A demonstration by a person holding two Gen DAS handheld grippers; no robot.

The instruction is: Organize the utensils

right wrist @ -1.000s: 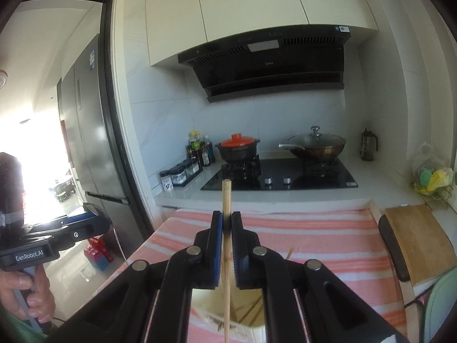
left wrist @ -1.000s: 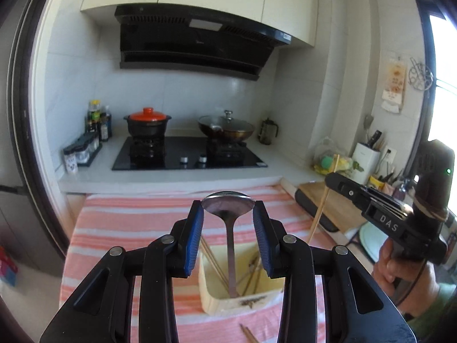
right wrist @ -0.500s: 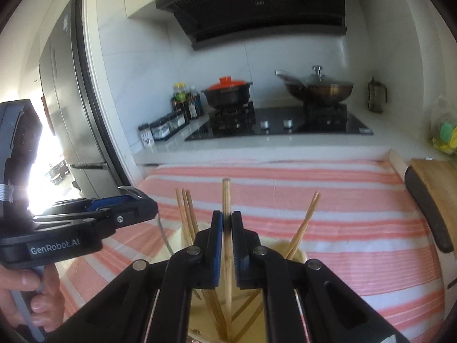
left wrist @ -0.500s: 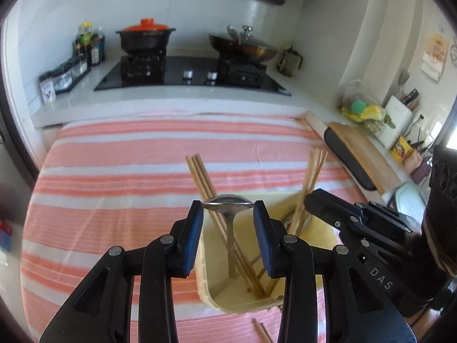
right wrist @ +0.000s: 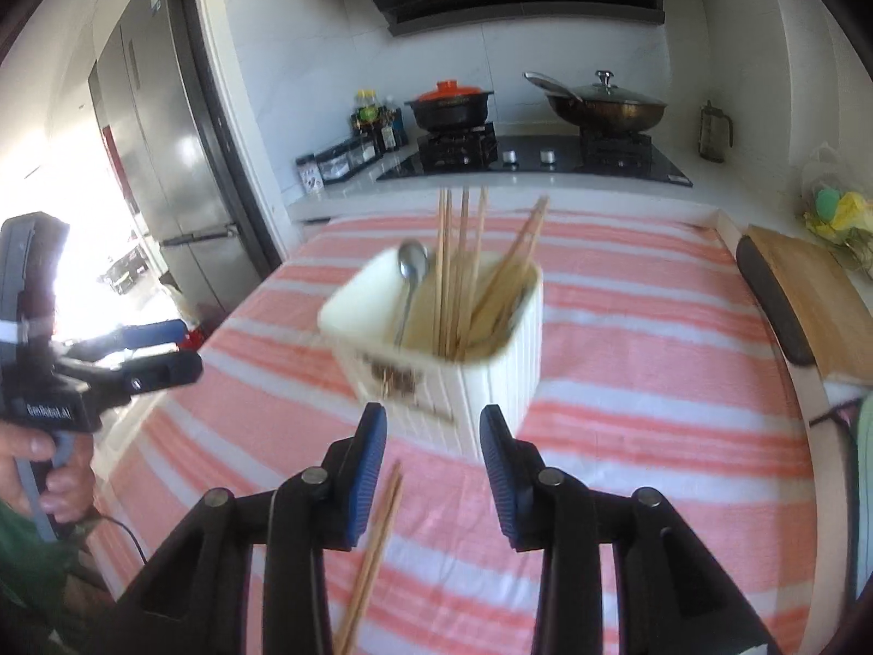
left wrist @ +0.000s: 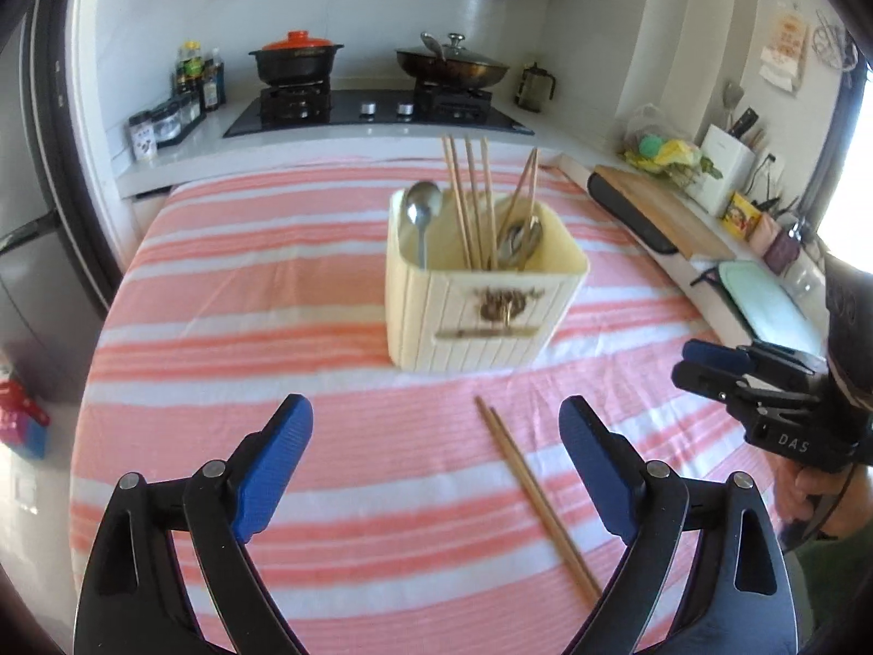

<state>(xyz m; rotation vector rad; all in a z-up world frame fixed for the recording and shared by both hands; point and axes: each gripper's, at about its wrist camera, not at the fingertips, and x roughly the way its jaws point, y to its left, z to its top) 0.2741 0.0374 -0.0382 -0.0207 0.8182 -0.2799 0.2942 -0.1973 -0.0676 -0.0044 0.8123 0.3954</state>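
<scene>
A cream utensil holder [left wrist: 480, 300] [right wrist: 464, 360] stands on the striped cloth. In it are a metal spoon [left wrist: 423, 210] [right wrist: 410, 273], several upright wooden chopsticks [left wrist: 470, 202] [right wrist: 455, 267] and more spoons [left wrist: 518, 240]. A loose pair of chopsticks [left wrist: 537, 496] [right wrist: 376, 537] lies on the cloth in front of the holder. My left gripper [left wrist: 435, 415] hovers near the cloth, jaws opening wide with nothing between them. My right gripper [right wrist: 434, 420] is close to the holder's front, jaws opening and holding nothing. Each gripper shows in the other's view [left wrist: 725, 371] [right wrist: 147, 352].
Behind the table runs a counter with a gas hob [left wrist: 376, 109], a red-lidded pot [left wrist: 294, 57] and a lidded wok [left wrist: 453, 65]. Spice jars [left wrist: 163, 123] sit at the left, a wooden cutting board [left wrist: 655, 213] at the right. A fridge [right wrist: 163, 164] stands to the left.
The left gripper let go of the spoon and the right let go of its chopstick; both now stand in the holder. Both grippers dropped lower, drew back from the holder and opened.
</scene>
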